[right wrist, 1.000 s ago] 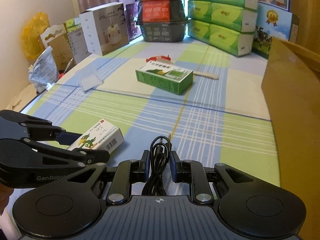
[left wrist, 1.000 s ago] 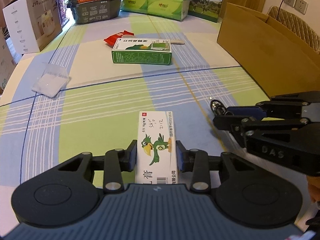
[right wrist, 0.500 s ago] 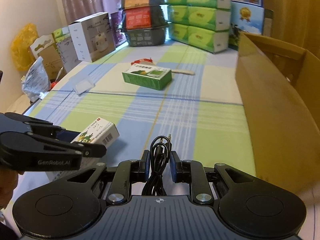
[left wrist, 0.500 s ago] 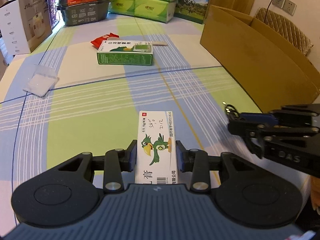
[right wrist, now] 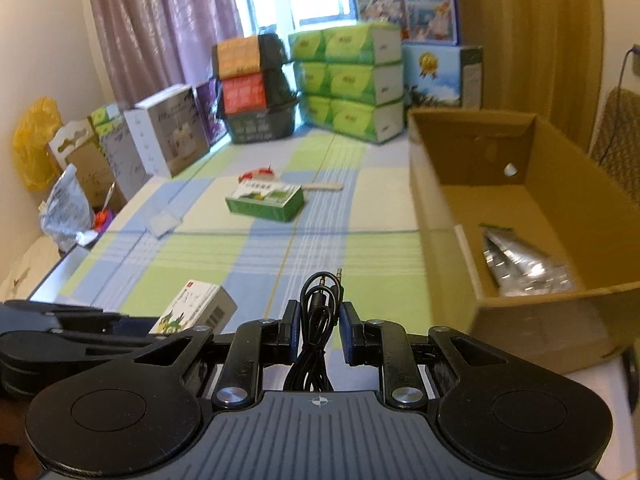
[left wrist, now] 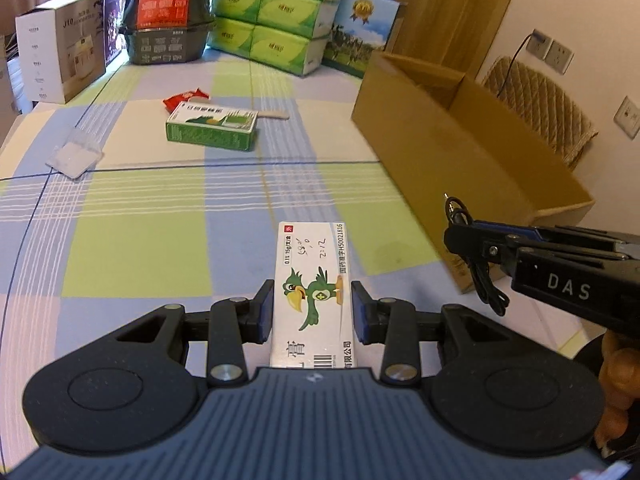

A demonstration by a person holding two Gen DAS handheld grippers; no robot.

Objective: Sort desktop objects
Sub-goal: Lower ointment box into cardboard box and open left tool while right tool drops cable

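My left gripper [left wrist: 312,312] is shut on a white ointment box [left wrist: 314,280] printed with a green parrot, held above the checked tablecloth. My right gripper [right wrist: 319,330] is shut on a coiled black audio cable [right wrist: 318,308], its plug pointing forward. In the left wrist view the right gripper [left wrist: 460,236] hangs at the right with the cable [left wrist: 486,280] dangling under it, close to the near corner of an open cardboard box [left wrist: 440,140]. The right wrist view looks into that cardboard box [right wrist: 452,216], where a silver foil packet [right wrist: 520,268] lies. The ointment box [right wrist: 196,308] shows at the lower left.
A green medicine box [left wrist: 212,130], a red wrapper [left wrist: 182,98], a wooden stick [left wrist: 274,114] and a clear plastic pouch [left wrist: 74,154] lie further back on the cloth. Stacked tissue packs [left wrist: 276,16] and cartons [left wrist: 60,44] line the far edge. A hand [left wrist: 614,380] holds the right gripper.
Both grippers have risen with their loads and moved towards the cardboard box. The right wrist view now looks down into the box, which was seen only from the side before.
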